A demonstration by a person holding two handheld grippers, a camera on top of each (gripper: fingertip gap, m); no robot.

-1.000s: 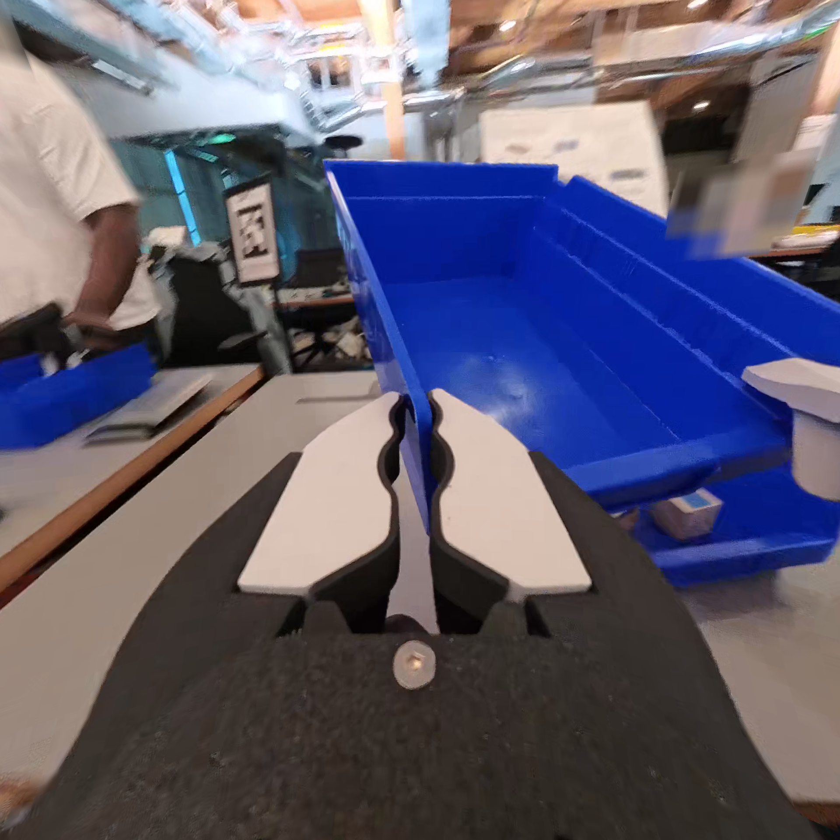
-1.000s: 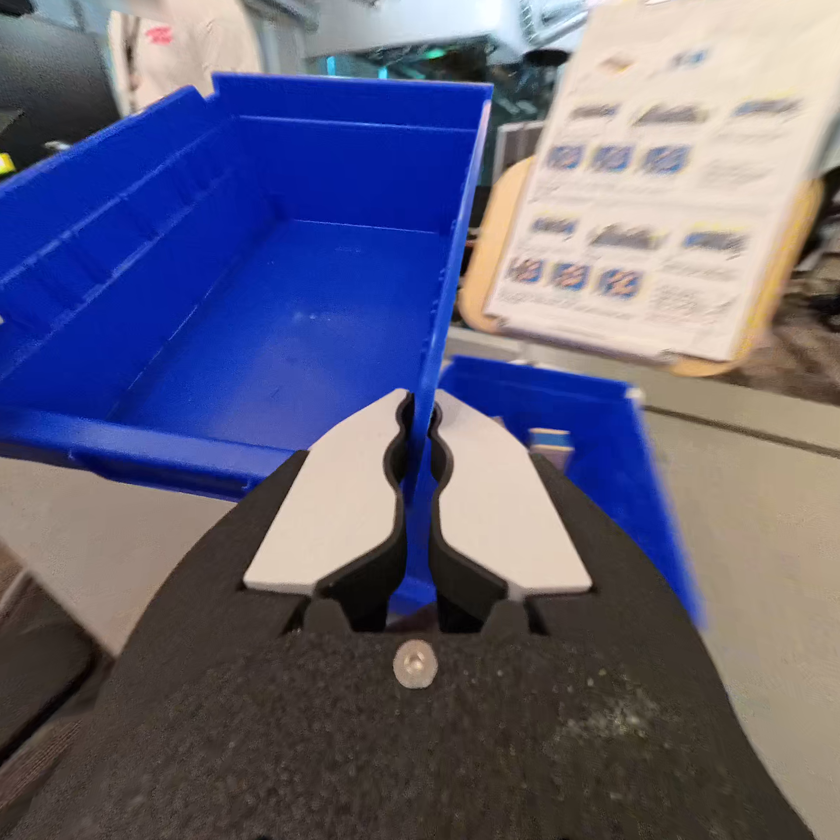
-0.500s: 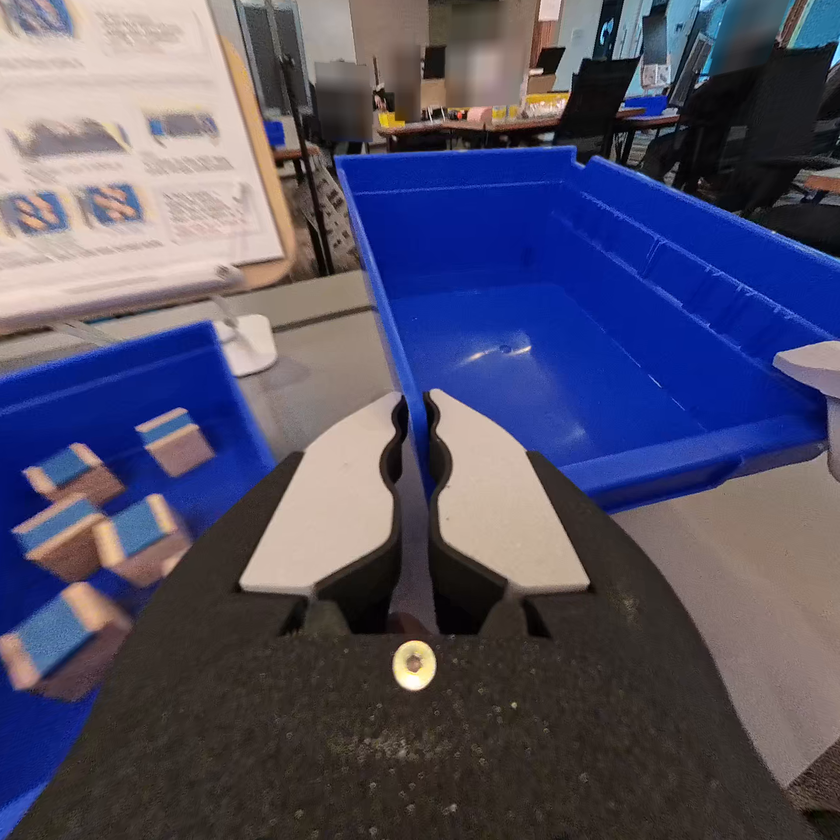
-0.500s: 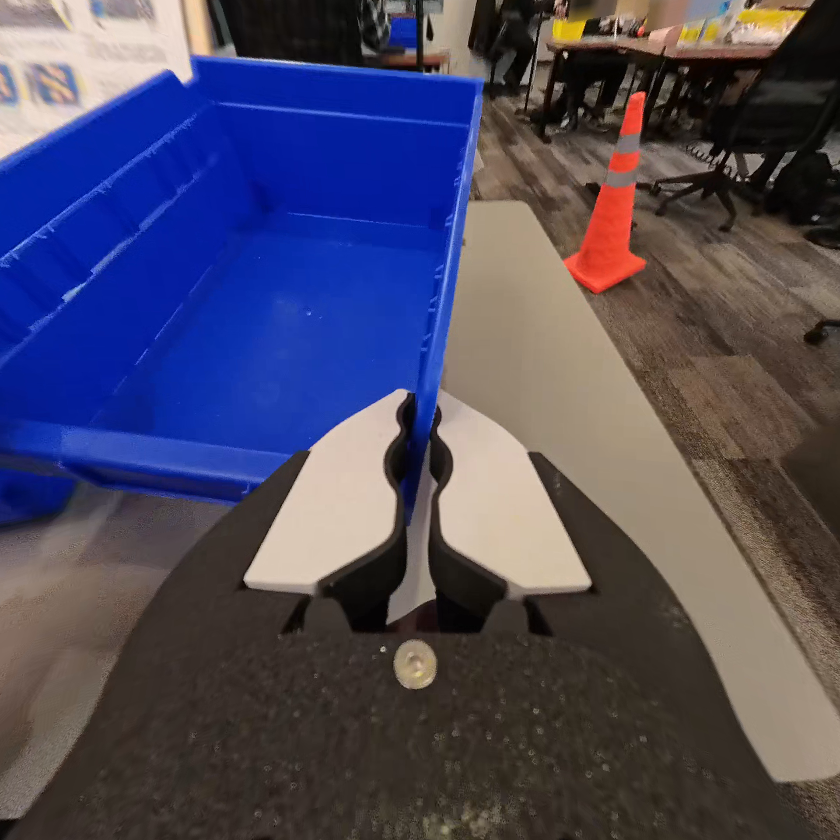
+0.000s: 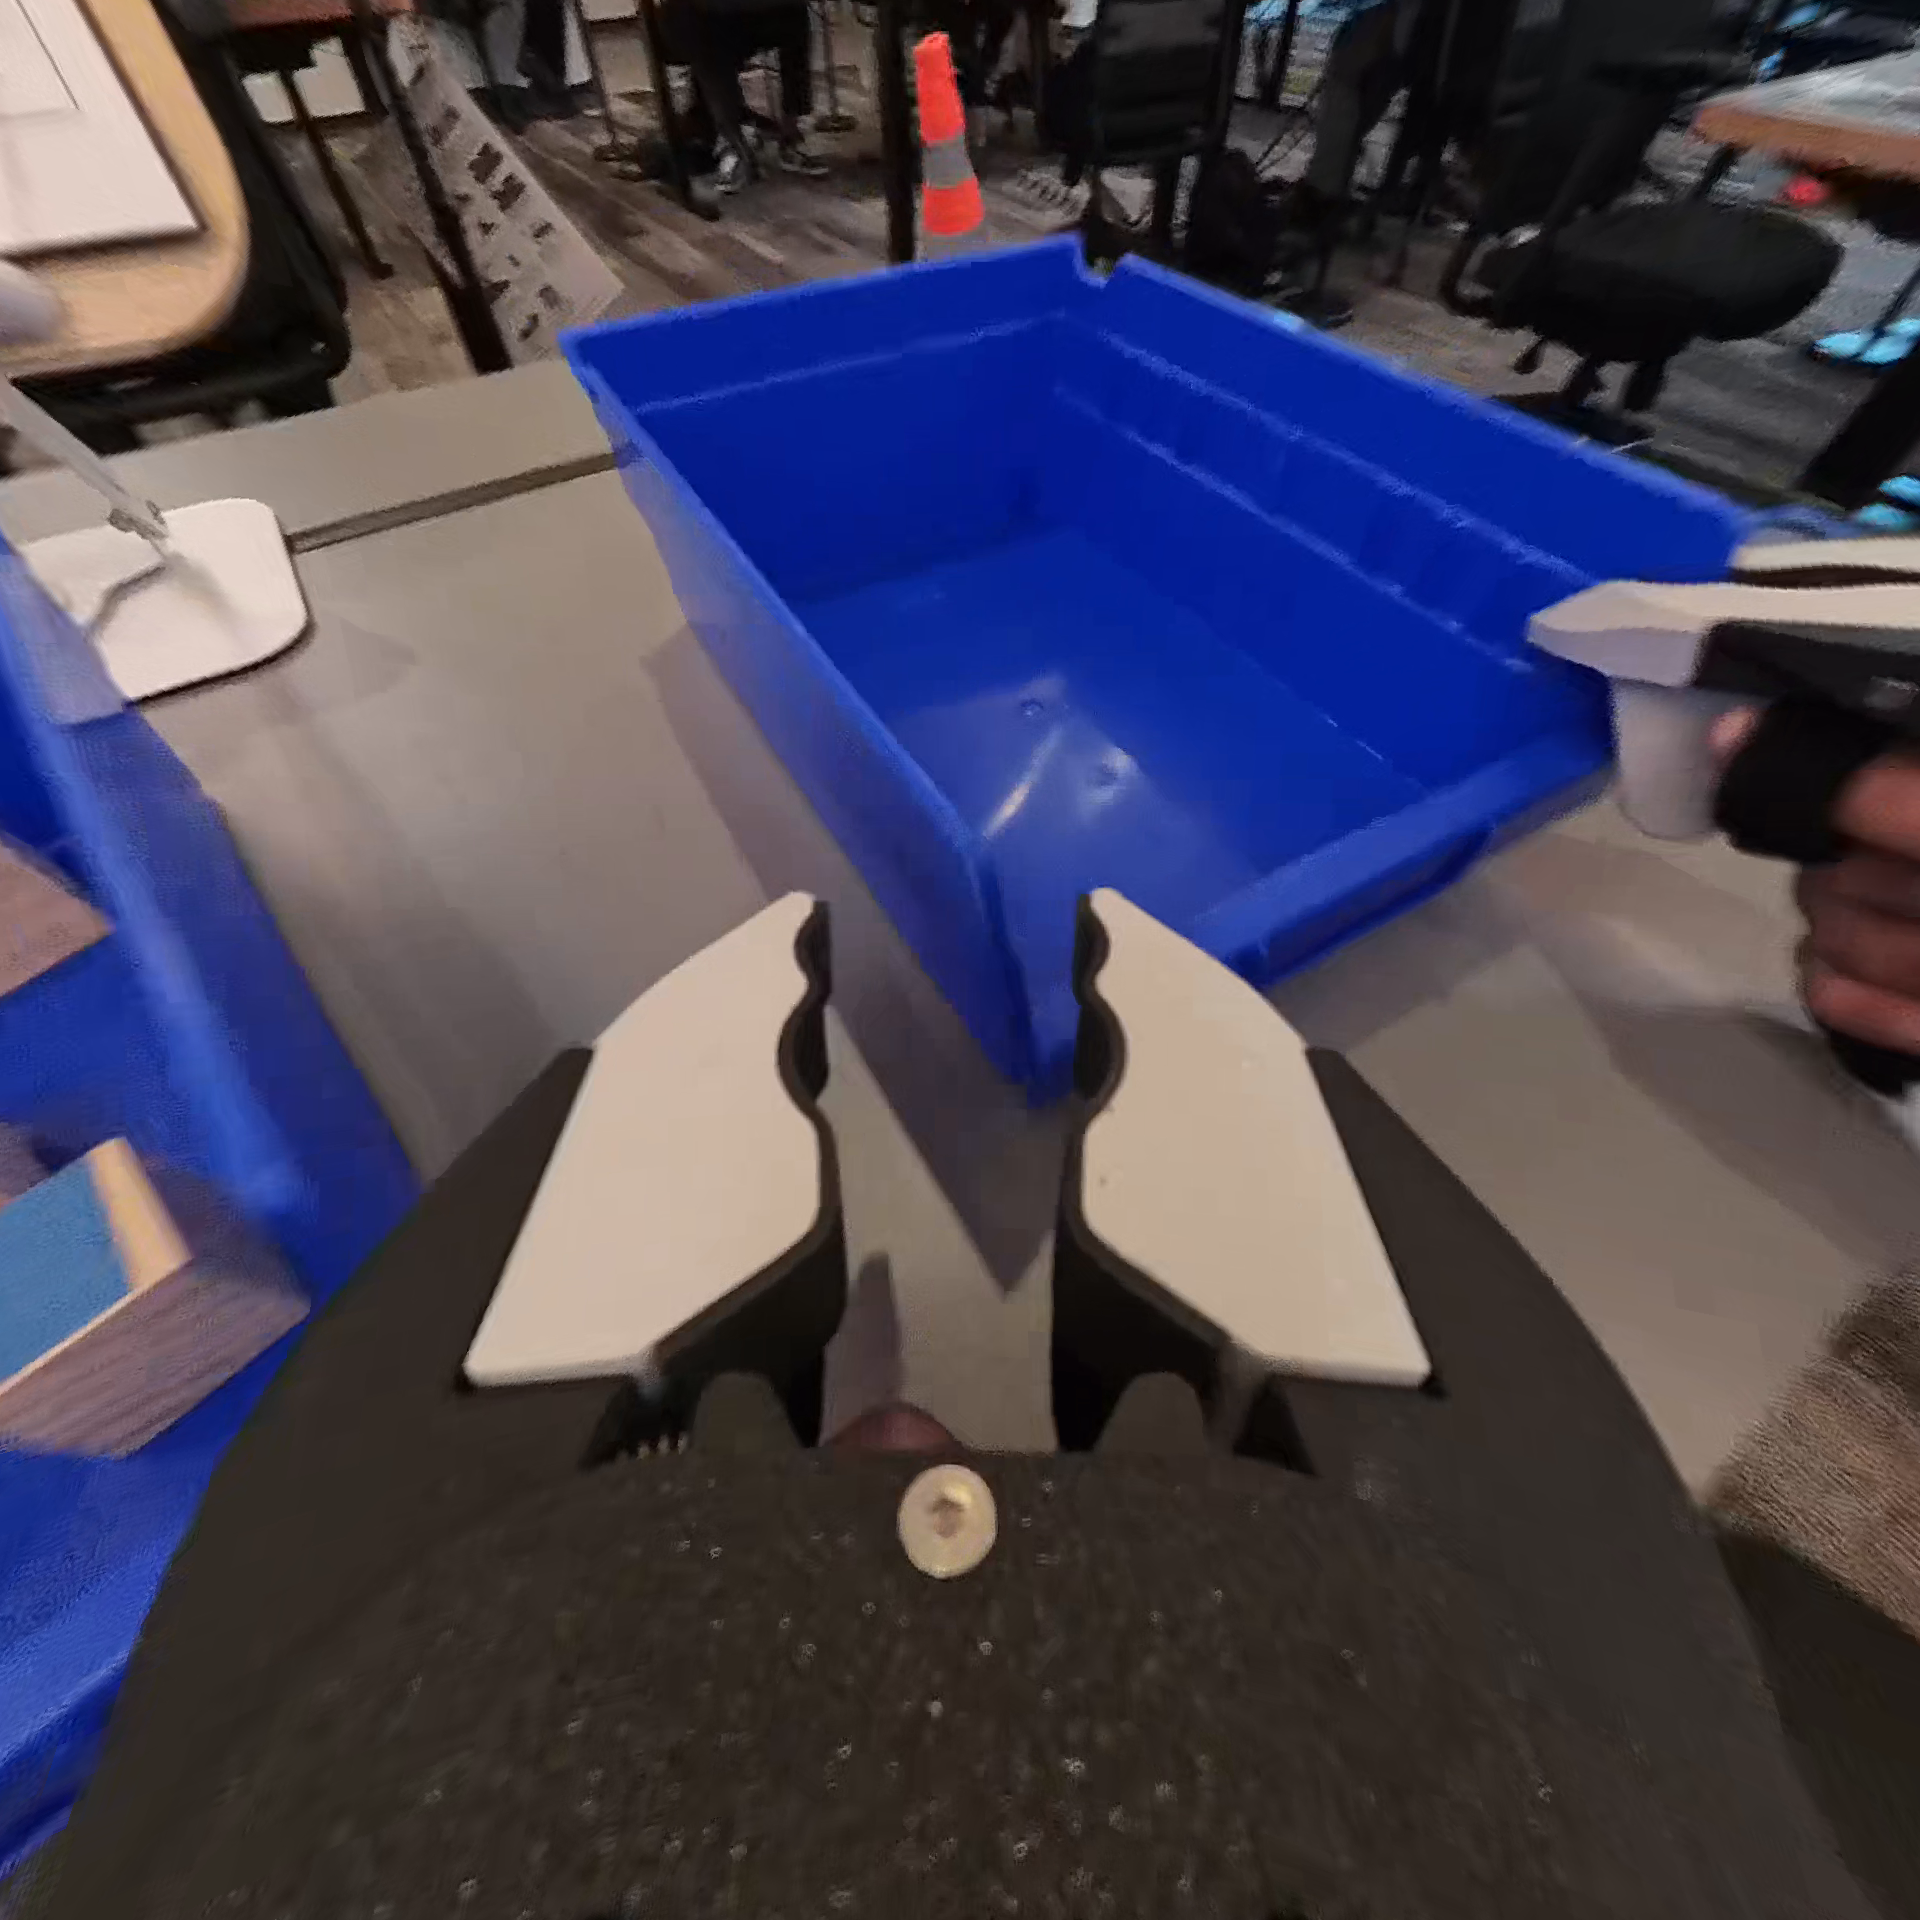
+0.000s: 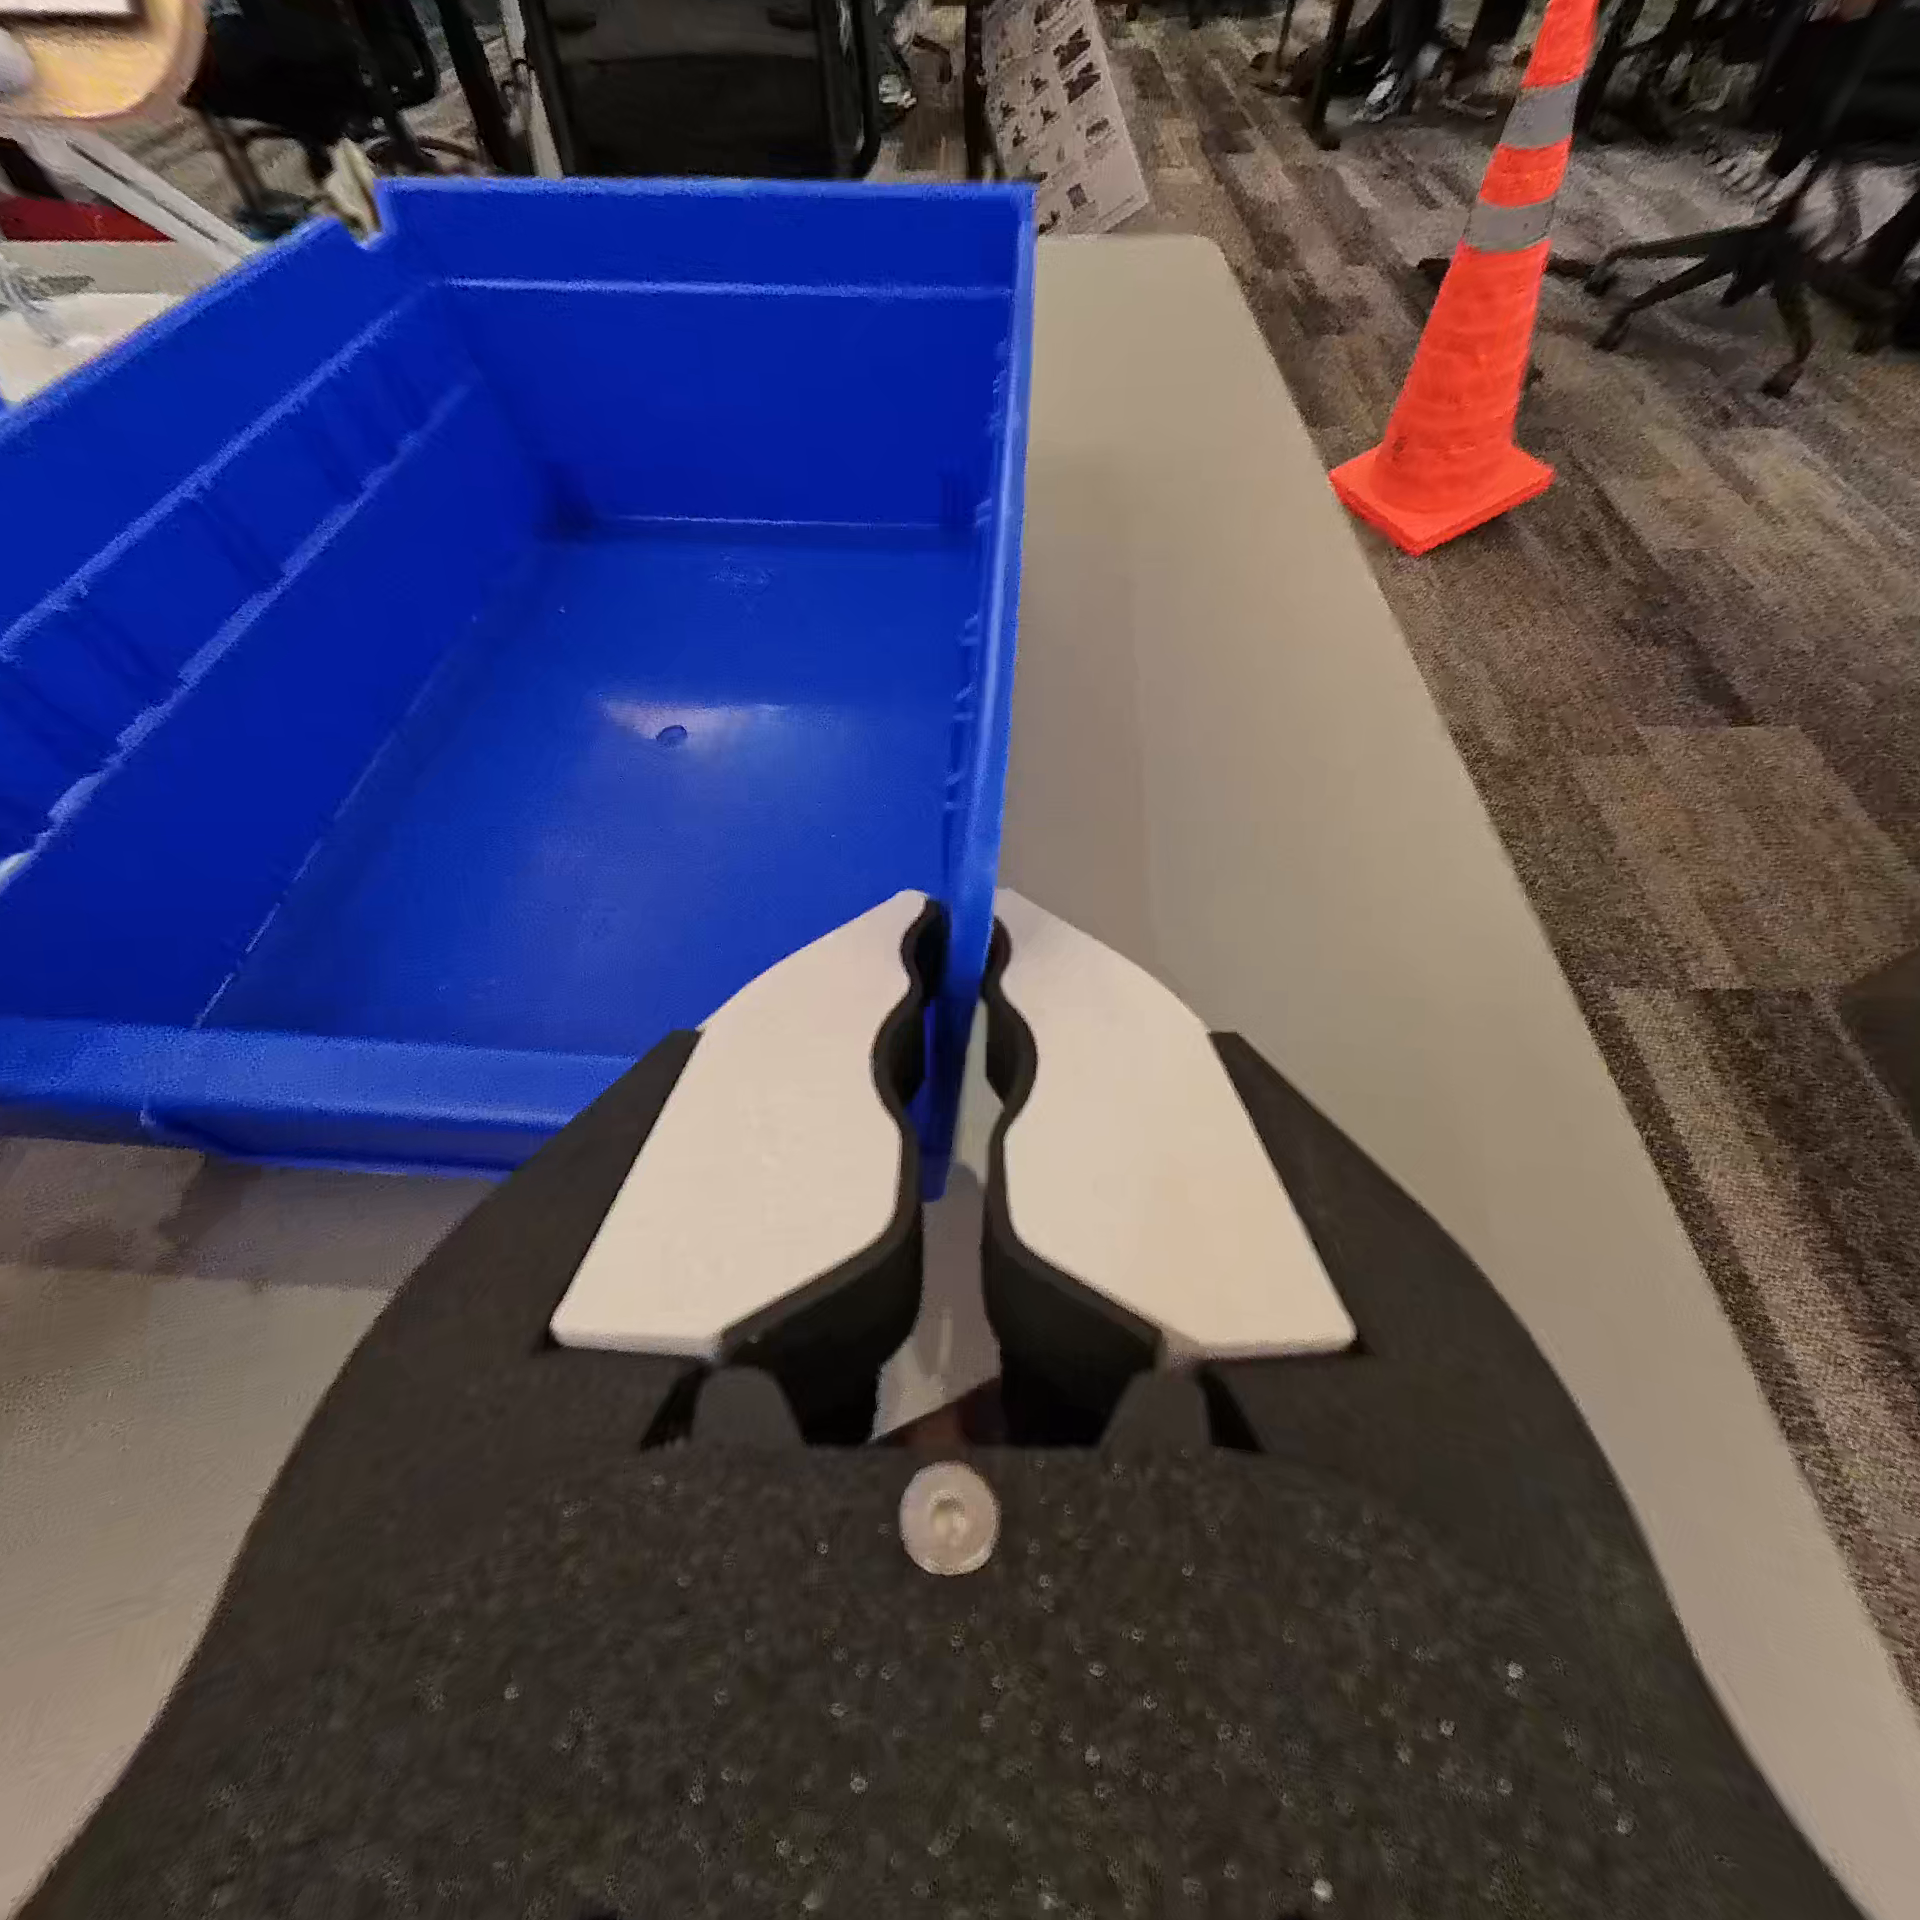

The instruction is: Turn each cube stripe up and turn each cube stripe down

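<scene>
An empty blue bin point(image 5: 831, 436) stands on the grey table point(image 5: 468, 779). My left gripper point(image 5: 951, 925) is open, its fingers on either side of the bin's near left corner without gripping it. My right gripper point(image 6: 966, 914) is shut on the bin's right wall point(image 6: 997, 540) near the front; it also shows in the left wrist view point(image 5: 1621, 623). At the left, a second blue bin point(image 5: 208, 987) holds wooden cubes; one cube point(image 5: 73, 1288) shows a blue stripe facing up, blurred.
A white stand base point(image 5: 177, 592) sits on the table behind the second bin. The table's right edge point(image 6: 1455, 831) runs close beside the empty bin. An orange cone point(image 6: 1475, 312) and office chairs stand on the floor beyond. A hand point(image 5: 1860, 935) holds the right gripper.
Both grippers carried the empty bin through the air and it now rests on the table, right of the cube bin. My left gripper has opened and let go of the wall; the right stays shut.
</scene>
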